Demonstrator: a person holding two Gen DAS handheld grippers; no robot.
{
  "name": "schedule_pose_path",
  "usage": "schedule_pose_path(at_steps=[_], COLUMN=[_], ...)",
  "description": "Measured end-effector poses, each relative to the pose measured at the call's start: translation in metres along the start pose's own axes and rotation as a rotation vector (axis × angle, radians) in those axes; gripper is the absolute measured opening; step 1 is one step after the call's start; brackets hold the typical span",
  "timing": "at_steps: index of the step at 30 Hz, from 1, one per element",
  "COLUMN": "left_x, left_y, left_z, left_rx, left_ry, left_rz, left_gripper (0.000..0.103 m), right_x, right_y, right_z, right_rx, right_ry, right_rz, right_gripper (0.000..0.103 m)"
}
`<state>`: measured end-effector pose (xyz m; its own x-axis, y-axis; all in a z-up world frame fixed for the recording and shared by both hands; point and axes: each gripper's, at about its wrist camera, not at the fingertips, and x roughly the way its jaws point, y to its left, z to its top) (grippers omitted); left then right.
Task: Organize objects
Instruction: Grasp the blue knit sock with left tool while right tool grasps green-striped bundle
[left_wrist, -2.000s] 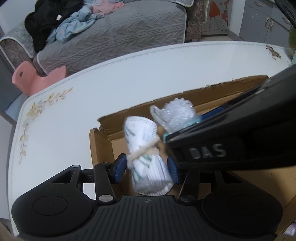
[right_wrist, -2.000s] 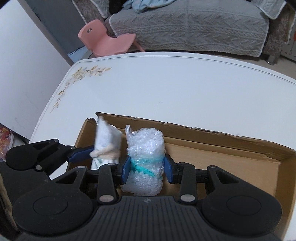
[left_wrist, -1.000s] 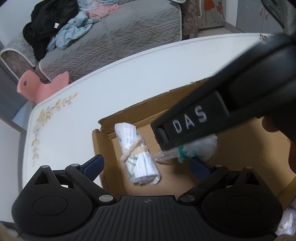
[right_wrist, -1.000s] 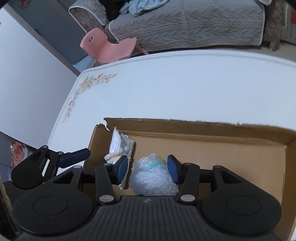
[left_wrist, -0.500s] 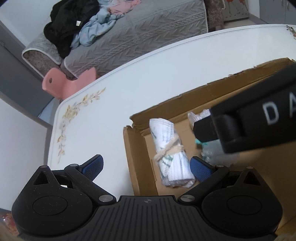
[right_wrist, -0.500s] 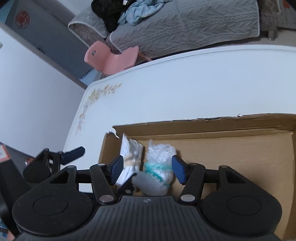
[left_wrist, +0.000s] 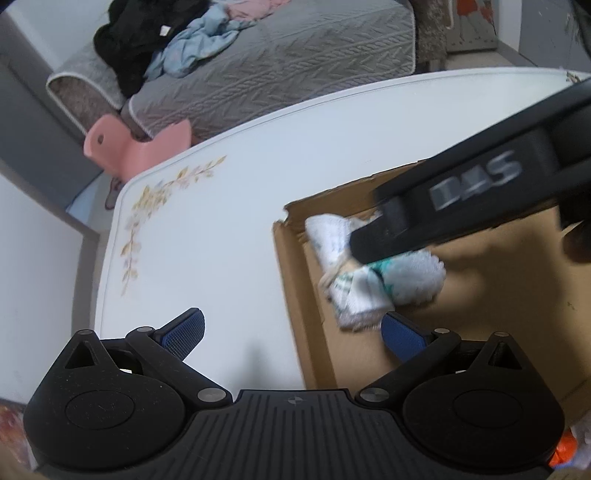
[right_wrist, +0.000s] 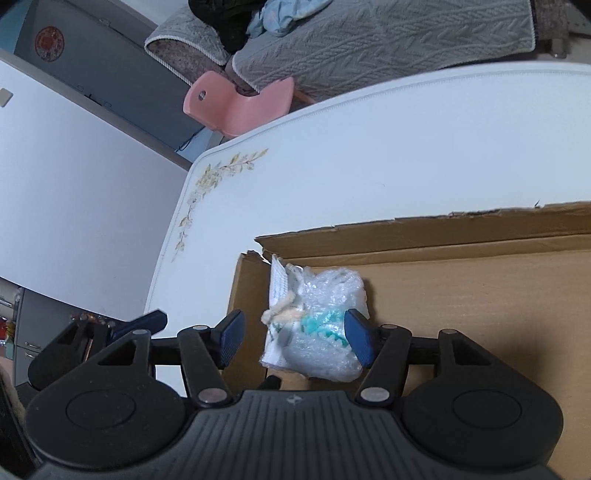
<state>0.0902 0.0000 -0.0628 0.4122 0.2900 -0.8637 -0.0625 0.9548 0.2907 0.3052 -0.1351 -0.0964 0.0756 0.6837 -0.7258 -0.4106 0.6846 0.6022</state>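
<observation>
Two small bundles already lie in the near-left corner of the shallow brown cardboard box (right_wrist: 461, 291) that sits on the white table with a flower print at its corner (right_wrist: 369, 155), so this much of the tidying looks done. The roll of white printed cloth tied with a cream string (right_wrist: 280, 295) lies just inside the box's left wall, and the clear bubble-wrap bundle with a teal band (right_wrist: 328, 321) lies touching it on the side away from that wall.

The right claw (right_wrist: 295, 338) has just been opening; its blue pads stand either side of both bundles without pressing them, so I judge it released. The left claw (left_wrist: 291, 332) is spread wide and empty, one pad over the table outside the box's left wall, the other over the box floor.

Most of the box floor is bare, so I judge more things may be meant to go in, though none to be packed shows clearly.

Both bundles lie flat with their long axes side by side, running from the box's near side toward its far wall
</observation>
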Motion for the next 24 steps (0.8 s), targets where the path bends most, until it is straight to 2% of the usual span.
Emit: schedule_pose_path(at_steps=[3, 7, 9, 11, 12, 14, 16, 20, 22, 24], left_x=[-0.018, -0.056, -0.079, -0.102, -0.111, -0.123, -0.129, -0.126, -0.117, -0.11], left_y=[0.006, 0.019, 0.023, 0.023, 0.022, 0.015, -0.005, -0.043, -0.06, -0.071], left_z=[-0.011, -0.032, -0.05, -0.074, -0.087, -0.115, -0.143, -0.187, -0.203, -0.211], left_rx=[-0.012, -0.028, -0.017, 0.021, 0.049, 0.131, 0.25, 0.441, 0.485, 0.475], left_ry=[-0.001, -0.01, -0.031, -0.057, -0.065, -0.067, -0.04, 0.027, 0.062, 0.07], left_rz=[-0.004, -0.059, -0.095, -0.131, -0.161, -0.229, -0.277, -0.347, -0.341, -0.298], left_gripper=[0.102, 0.102, 0.102, 0.102, 0.102, 0.102, 0.102, 0.102, 0.101, 0.101], right_x=[-0.024, -0.076, -0.111, -0.151, -0.17, -0.205, -0.231, -0.233, -0.218, -0.2], right_y=[0.004, 0.015, 0.02, 0.021, 0.021, 0.017, 0.011, 0.0, 0.001, 0.003], right_z=[-0.006, -0.025, -0.043, -0.07, -0.084, -0.116, -0.153, -0.221, -0.252, -0.271], right_rx=[-0.022, -0.11, -0.17, -0.241, -0.276, -0.32, -0.33, -0.282, -0.292, -0.297], right_ry=[-0.028, -0.08, -0.123, -0.177, -0.202, -0.246, -0.274, -0.2, -0.149, -0.109], right_rz=[-0.023, -0.045, -0.068, -0.103, -0.127, -0.175, -0.207, -0.283, -0.324, -0.339], right_gripper=[0.058, 0.061, 0.07, 0.084, 0.087, 0.1, 0.102, 0.102, 0.102, 0.102])
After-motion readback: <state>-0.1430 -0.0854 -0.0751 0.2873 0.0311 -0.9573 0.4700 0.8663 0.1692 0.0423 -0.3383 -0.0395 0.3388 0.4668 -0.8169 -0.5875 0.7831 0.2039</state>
